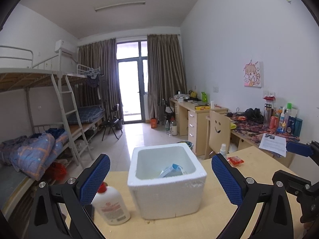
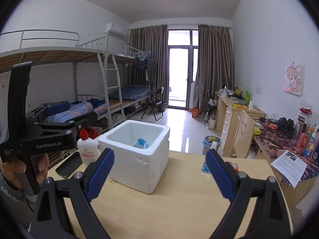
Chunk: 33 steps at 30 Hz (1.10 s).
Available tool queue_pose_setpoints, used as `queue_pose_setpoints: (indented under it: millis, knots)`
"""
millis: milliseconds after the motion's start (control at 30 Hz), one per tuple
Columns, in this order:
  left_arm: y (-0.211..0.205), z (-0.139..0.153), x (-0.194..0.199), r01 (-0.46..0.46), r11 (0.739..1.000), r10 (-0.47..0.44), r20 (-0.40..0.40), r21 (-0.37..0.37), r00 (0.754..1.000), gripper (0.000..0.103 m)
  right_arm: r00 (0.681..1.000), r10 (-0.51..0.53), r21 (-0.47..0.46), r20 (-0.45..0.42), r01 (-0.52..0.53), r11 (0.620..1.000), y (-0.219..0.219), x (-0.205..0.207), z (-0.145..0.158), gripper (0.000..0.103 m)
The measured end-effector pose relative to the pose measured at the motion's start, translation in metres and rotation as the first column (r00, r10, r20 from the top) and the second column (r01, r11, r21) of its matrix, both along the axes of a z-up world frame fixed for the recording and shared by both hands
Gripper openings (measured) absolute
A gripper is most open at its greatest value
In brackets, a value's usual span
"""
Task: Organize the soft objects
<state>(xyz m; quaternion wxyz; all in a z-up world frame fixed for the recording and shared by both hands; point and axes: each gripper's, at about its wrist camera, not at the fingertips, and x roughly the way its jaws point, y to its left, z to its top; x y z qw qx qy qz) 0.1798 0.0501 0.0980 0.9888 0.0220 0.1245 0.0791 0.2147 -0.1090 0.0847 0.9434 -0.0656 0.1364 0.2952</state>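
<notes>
A white foam box (image 1: 167, 181) stands on the wooden table (image 1: 209, 219). At its bottom lies a soft blue-and-white packet (image 1: 173, 170), which also shows in the right wrist view (image 2: 140, 143). My left gripper (image 1: 162, 179) is open, its blue pads either side of the box and a little nearer to me. My right gripper (image 2: 160, 172) is open too, with nothing between its fingers, and points at the table to the right of the box (image 2: 139, 155). A small red packet (image 1: 236, 160) lies on the table to the right of the box.
A white bottle with a red cap (image 1: 111, 205) stands left of the box, and a black flat case (image 2: 68, 166) lies beside it. A spray bottle (image 2: 207, 167) stands near the far table edge. A hand (image 2: 12, 169) holds the left gripper's handle. Chair, desks and bunk beds lie beyond.
</notes>
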Motion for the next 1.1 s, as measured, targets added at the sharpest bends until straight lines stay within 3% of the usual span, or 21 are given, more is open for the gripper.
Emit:
queue_pose_setpoints:
  millis: [400, 600, 1100]
  knots:
    - [-0.017, 0.001, -0.061, -0.016, 1.0, 0.016, 0.037, -0.008, 0.999, 0.102, 0.999, 0.015, 0.027, 0.05, -0.016, 0.999, -0.014, -0.053, 0.007, 0.102]
    - [-0.024, 0.0, -0.087, -0.021, 1.0, 0.022, 0.064, -0.011, 0.998, 0.102, 0.999, 0.02, 0.043, 0.028, -0.021, 0.999, -0.018, -0.071, 0.002, 0.102]
    - [-0.027, -0.023, -0.135, -0.032, 0.998, 0.038, 0.107, -0.057, 0.994, 0.102, 0.991, -0.087, 0.094, 0.101, 0.078, 0.993, -0.029, -0.106, -0.012, 0.102]
